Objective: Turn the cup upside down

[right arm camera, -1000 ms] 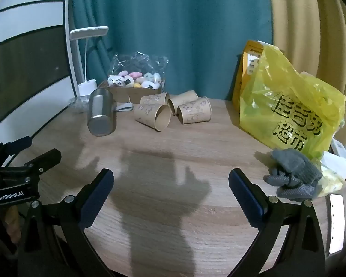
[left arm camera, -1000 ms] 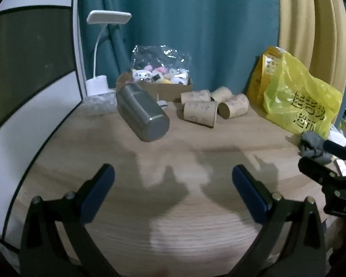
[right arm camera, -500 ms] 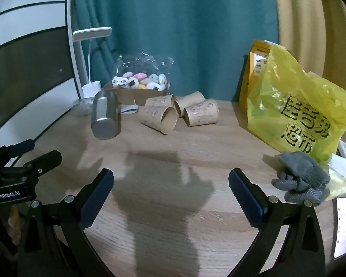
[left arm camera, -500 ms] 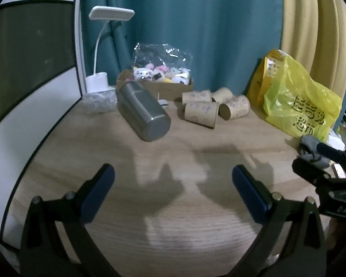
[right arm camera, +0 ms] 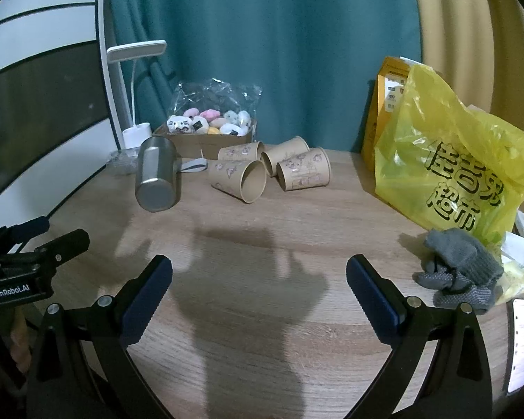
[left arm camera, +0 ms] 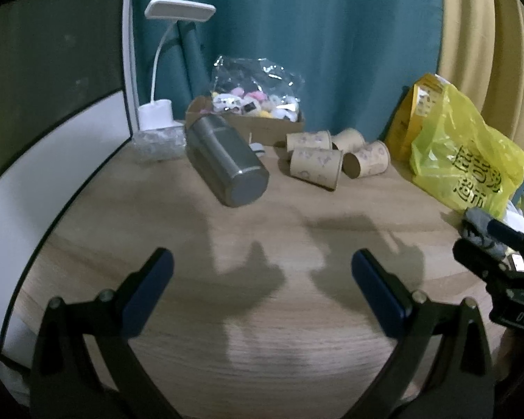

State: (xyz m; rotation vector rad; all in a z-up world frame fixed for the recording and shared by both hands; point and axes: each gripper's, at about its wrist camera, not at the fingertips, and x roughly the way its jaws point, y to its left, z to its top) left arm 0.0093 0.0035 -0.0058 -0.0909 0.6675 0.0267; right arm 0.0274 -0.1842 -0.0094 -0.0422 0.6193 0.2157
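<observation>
A: Hovering both over the bench (right arm camera: 262, 251), nothing grasped. Left gripper (left arm camera: 262, 272) spread wide and empty, right gripper (right arm camera: 260, 272) the same.

B: Which cup is the target?

A: Task doesn't say. Candidates: steel cup (left arm camera: 225, 166) lying on its side at the back left, just beside the lamp (left arm camera: 157, 115) and the cardboard box (left arm camera: 248, 125), and four paper cups (right arm camera: 272, 171) on their sides in a cluster right of it. My guess is the steel one for the left gripper, but that's a judgement.

B: Orientation?

A: Steel cup's long axis runs roughly front to back, angled a bit. Flat closed base faces the cameras; the other end points at the box. Can't see the far end, so whether there's a lid or an open mouth is unclear. The nearest paper cup (right arm camera: 237, 181) has its mouth toward the right wrist camera.

B: Grasp advice?

A: Come in across the barrel, fingers either side of the mid-body, perpendicular to the long axis. It's round and will likely roll if nudged on one side only, so close evenly. Then lift clear, rotate the wrist until the mouth faces down, and set it flat. Keep away from the yellow bag (right arm camera: 454, 160) and grey glove (right arm camera: 461, 269).
</observation>
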